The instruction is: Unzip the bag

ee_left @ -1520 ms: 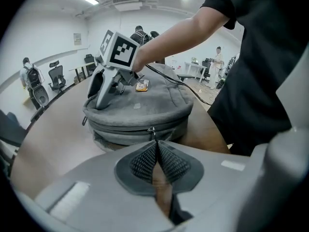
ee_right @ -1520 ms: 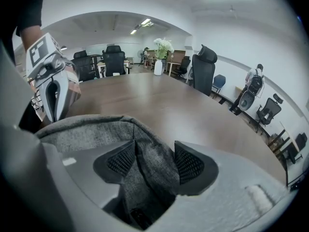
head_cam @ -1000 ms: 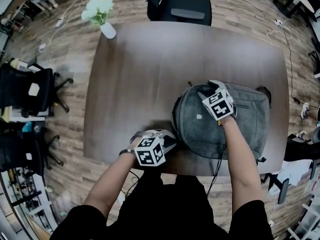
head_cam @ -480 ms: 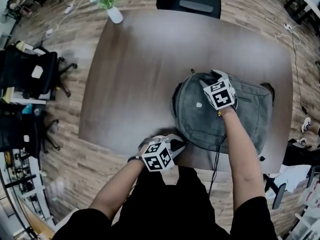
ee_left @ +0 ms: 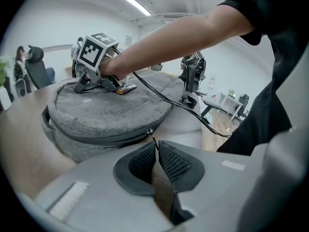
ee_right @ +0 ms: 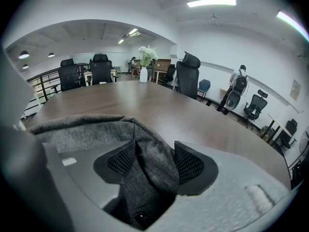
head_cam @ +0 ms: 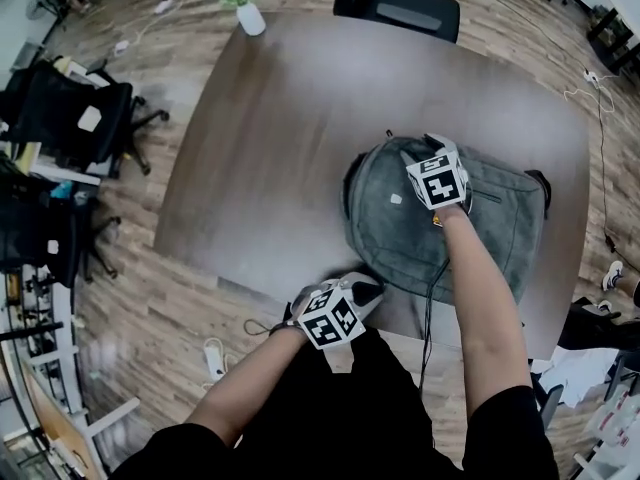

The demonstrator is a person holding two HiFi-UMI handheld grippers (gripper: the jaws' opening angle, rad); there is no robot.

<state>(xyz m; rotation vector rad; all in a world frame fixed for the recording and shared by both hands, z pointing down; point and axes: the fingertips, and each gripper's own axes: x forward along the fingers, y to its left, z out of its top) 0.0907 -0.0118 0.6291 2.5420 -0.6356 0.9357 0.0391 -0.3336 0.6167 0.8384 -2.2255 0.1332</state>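
A grey backpack [head_cam: 470, 228] lies flat on the brown table [head_cam: 290, 138], near its front right. My right gripper [head_cam: 418, 153] rests on the bag's top end, shut on a raised fold of its grey fabric [ee_right: 150, 166]. My left gripper [head_cam: 364, 291] is at the bag's near left corner, by the table's front edge. In the left gripper view its pads [ee_left: 171, 161] are shut on the thin metal zipper pull [ee_left: 151, 136], which hangs from the dark zip line [ee_left: 106, 138] running round the bag's side. The zip looks closed along the stretch I can see.
A white vase of flowers [head_cam: 246, 10] stands at the table's far left corner, with a black office chair [head_cam: 400, 3] behind the far edge. More black chairs [head_cam: 70, 108] stand on the wooden floor to the left. A black cable [head_cam: 428, 313] hangs from my right arm.
My left gripper has moved right, closer to the bag's near left corner. The right gripper has kept its hold on top of the bag.
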